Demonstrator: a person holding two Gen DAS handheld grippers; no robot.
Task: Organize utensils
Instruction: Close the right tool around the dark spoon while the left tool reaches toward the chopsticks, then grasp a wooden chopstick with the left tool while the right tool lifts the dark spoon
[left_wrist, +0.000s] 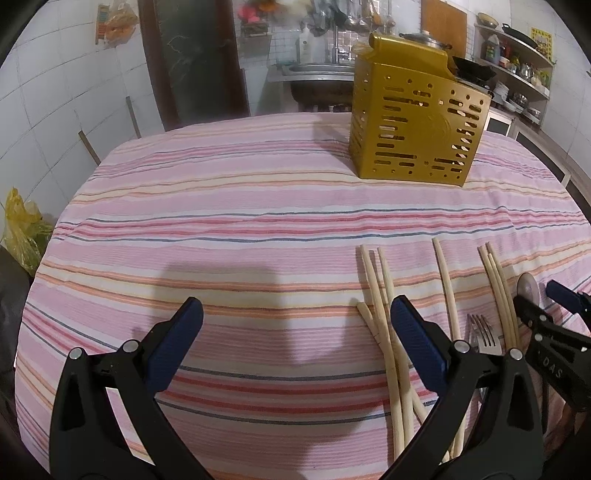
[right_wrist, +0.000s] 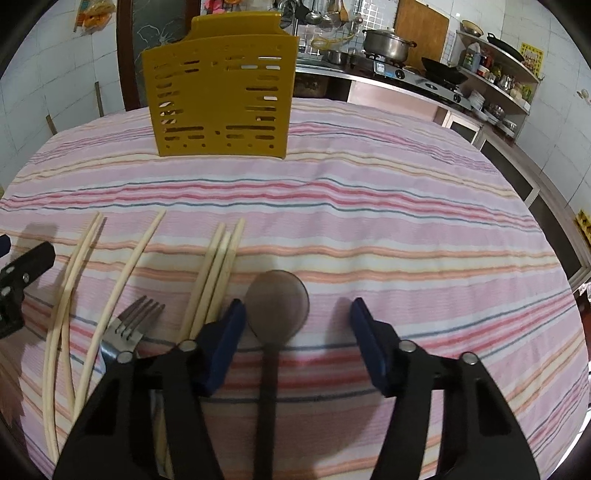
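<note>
The right gripper (right_wrist: 297, 345), a black two-finger clamp with blue ribbed pads, is shown with its jaws standing partly apart, straddling the handle of the dark long-handled spoon (right_wrist: 275, 325). The spoon's round bowl lies on the cloth just ahead of the left pad; neither pad is seen pressing on the handle, so nothing is yet gripped. The left gripper (left_wrist: 295, 332), of the same make, is held wide apart over bare cloth, with nothing between its jaws.

The largest item, the pink striped tablecloth (right_wrist: 388, 229), is seen covering the whole table. At its far side stands the golden-yellow slotted plastic utensil holder (right_wrist: 221, 92), upright and well apart from the loose utensils. Near the grippers lie the pale wooden chopsticks (right_wrist: 218, 273), in loose groups beside the spoon, and among them a silver metal fork (right_wrist: 129, 325), tines pointing away.

The step in hand is judged to be the pick-up of the spoon, with most of the sorting not yet done: the chopsticks and fork remain on the cloth. The next move would call for the jaws to be closed squarely on the thin handle, then a lift and a carry to the holder's open top.

Of writing, only the white letters "DAS" on the right gripper's black body (left_wrist: 550, 363) can be read, in the left wrist view; the shelf labels in the background are too small to be made out.
</note>
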